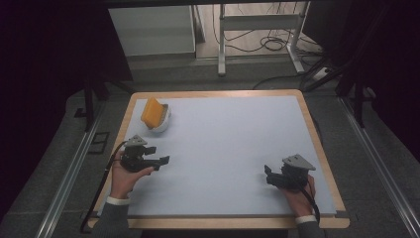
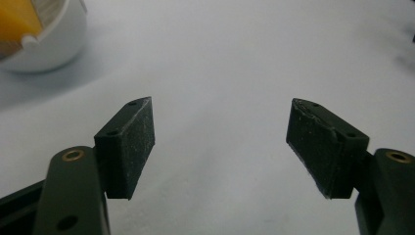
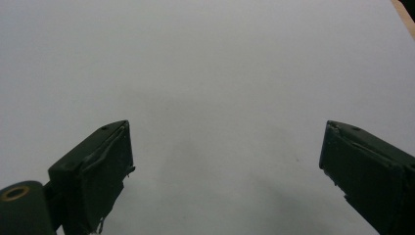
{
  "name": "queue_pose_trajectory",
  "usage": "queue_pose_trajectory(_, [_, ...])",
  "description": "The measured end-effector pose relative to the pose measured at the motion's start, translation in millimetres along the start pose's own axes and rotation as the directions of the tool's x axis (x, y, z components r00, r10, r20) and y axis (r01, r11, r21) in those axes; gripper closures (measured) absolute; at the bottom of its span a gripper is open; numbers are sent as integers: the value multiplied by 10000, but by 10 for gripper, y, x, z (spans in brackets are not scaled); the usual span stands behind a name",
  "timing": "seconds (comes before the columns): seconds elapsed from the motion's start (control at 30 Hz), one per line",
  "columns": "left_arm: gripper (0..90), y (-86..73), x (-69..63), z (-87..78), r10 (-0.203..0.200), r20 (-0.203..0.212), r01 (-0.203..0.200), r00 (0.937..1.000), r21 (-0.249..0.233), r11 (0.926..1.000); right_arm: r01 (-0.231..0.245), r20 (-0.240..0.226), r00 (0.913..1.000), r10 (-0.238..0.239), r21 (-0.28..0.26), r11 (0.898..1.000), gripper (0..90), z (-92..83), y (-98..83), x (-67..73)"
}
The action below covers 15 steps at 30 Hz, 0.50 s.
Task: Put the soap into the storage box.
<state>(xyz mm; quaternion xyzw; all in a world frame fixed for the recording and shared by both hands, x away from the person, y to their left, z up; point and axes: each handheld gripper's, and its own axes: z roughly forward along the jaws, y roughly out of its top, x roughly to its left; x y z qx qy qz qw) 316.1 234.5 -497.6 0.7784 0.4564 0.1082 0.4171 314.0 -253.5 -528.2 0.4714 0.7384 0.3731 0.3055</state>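
A: Where is the thing they are after?

B: The white bowl [image 1: 159, 122] sits at the far left of the desk [image 1: 233, 144], with an orange sponge [image 1: 151, 112] standing tilted in it. In the left gripper view the bowl [image 2: 46, 46] shows at the upper left, ahead of the fingers [image 2: 128, 147] and off to one side.

A: And the grippers?

B: The left gripper [image 1: 159, 161] lies nearer the person than the bowl, close to it but apart. Its fingers are spread wide and hold nothing. The right gripper [image 1: 268, 174] is well apart from the bowl, toward the near right corner. It too stands wide open and empty, over bare desk in the right gripper view.

A: Why held like that?

B: I judge both hands are parked low, ready to start. The left hand [image 1: 124, 176] grips its tool from below, pointing right across the desk, so it needs turning toward the bowl. The right hand [image 1: 297, 196] points its gripper leftward.
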Motion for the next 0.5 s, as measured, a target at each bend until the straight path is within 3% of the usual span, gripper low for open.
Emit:
queue_pose_trajectory(0.2, [256, -79, 12, 46, -202, -100, 204, 9997, 183, 9996, 23, -10, 10000, -23, -29, 10000, 58, -3, -1, 3])
queue_pose_trajectory(0.4, [250, -85, -3, 92, -139, -92, 142, 9999, 310, 9994, 31, -16, 10000, -31, -89, 10000, 58, -7, -3, 0])
queue_pose_trajectory(0.5, [272, -89, -26, 73, -67, -389, 66, 9992, -24, 10000, 28, -13, 10000, -28, -102, 9999, 57, -8, -3, 0])
